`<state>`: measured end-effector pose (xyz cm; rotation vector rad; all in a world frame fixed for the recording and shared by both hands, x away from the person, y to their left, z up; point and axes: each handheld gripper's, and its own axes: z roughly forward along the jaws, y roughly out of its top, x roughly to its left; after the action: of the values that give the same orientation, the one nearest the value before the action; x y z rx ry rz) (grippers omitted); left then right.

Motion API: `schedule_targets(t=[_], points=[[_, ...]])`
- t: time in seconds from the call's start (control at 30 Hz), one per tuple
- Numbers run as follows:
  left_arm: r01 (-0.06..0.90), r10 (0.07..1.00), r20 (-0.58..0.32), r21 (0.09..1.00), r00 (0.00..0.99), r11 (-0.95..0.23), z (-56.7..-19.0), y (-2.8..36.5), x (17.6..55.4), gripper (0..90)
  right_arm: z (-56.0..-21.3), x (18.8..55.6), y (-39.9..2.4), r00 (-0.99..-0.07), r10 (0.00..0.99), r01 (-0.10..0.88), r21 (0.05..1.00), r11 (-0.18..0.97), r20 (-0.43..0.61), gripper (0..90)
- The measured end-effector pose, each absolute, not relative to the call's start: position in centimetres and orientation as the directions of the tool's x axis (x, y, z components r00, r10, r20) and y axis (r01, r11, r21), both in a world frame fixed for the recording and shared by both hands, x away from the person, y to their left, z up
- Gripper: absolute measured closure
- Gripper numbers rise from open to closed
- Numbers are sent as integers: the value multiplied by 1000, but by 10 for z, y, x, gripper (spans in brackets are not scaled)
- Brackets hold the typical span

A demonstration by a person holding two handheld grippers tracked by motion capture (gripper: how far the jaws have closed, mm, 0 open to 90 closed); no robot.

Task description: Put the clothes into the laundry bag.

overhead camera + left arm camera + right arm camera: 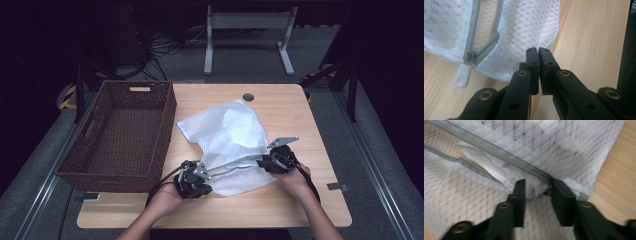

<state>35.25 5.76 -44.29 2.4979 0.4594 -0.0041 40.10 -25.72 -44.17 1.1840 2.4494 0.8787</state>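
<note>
A white mesh zip bag (230, 135) lies spread on the wooden table (290, 115), its zipper partly undone. My left gripper (206, 173) is at the bag's near left edge. In the left gripper view its jaws (538, 50) are pressed together on the hem of the mesh (529, 27), with the grey zipper and its white pull tab (462, 75) to their left. My right gripper (260, 162) is at the bag's near right side. In the right gripper view its jaws (537, 188) stand apart at the zipper (499, 150), with a corner of white cloth (499, 167) poking from the opening between them.
A dark wicker basket (167, 125) stands on the table's left part, right beside the bag. A round cable hole (248, 96) sits at the table's far edge. On the floor beyond stands a white metal frame (247, 22). Bare wood runs along the near edge.
</note>
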Motion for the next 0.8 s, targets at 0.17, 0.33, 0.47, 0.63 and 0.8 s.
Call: schedule_targets(t=[0.17, 0.33, 0.47, 0.63, 0.8], points=[[327, 327, -104, 559, 939, -762, -442, 58, 352, 871, -437, 396, -250, -641, 768, 603, 614, 510, -9, 798], [327, 324, -107, 558, 940, -763, -443, 56, 352, 872, -431, 391, -242, -669, 743, 586, 621, 520, 8, 857], [324, 321, -107, 558, 941, -764, -443, 56, 352, 872, -434, 392, -234, -689, 725, 577, 614, 538, 12, 899], [320, 317, -105, 553, 943, -769, -443, 54, 351, 872, -440, 396, -221, -700, 714, 556, 612, 563, -22, 874], [321, 316, -109, 557, 942, -766, -442, 56, 351, 871, -430, 385, -235, -663, 748, 584, 602, 544, -33, 741]])
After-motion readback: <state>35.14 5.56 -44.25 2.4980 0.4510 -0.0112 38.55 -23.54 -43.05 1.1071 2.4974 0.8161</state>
